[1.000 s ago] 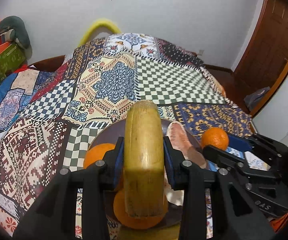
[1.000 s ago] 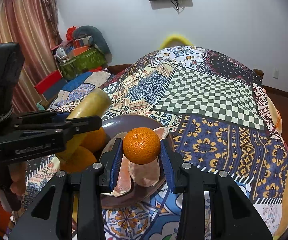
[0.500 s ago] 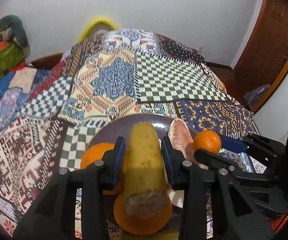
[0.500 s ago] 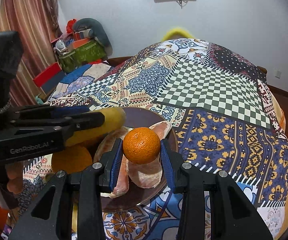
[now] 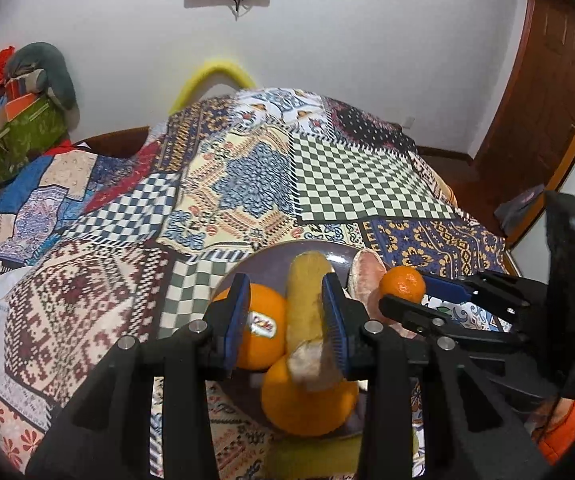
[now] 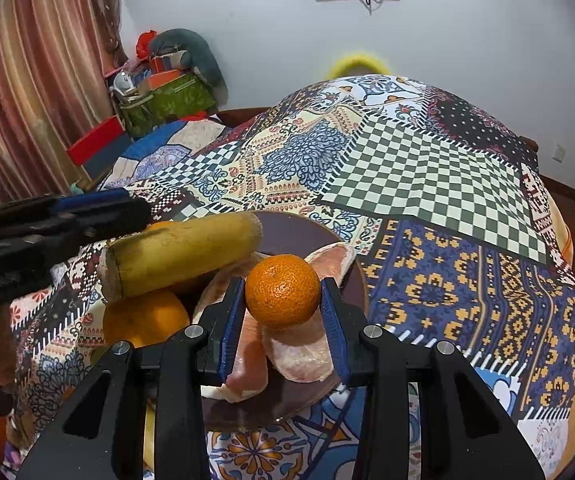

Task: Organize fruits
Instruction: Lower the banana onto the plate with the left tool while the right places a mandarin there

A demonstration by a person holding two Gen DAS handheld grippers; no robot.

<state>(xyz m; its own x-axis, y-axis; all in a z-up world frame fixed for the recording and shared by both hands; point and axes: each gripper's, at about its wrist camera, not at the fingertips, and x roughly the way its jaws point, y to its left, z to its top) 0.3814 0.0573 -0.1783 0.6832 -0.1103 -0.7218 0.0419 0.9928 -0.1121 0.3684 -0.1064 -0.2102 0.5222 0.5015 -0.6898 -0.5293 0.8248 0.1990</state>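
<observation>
Dimpled round mandarin [image 6: 282, 290] pinched by right gripper [image 6: 282, 316] fingers; left gripper [image 5: 284, 320] fingers spread around smooth cylindrical banana [image 5: 306, 312].

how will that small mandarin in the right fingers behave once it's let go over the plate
The mandarin is round, so it will probably roll unless set down low. Resting against the peeled pomelo segments on the plate may stop it. Its dimpled skin looks grippy, and it is likely light.

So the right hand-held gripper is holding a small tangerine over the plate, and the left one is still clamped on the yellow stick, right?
Not quite. In the left wrist view the left hand-held gripper has opened; the yellow stick lies across the oranges. The right hand-held gripper does hold the tangerine over the plate.
</observation>
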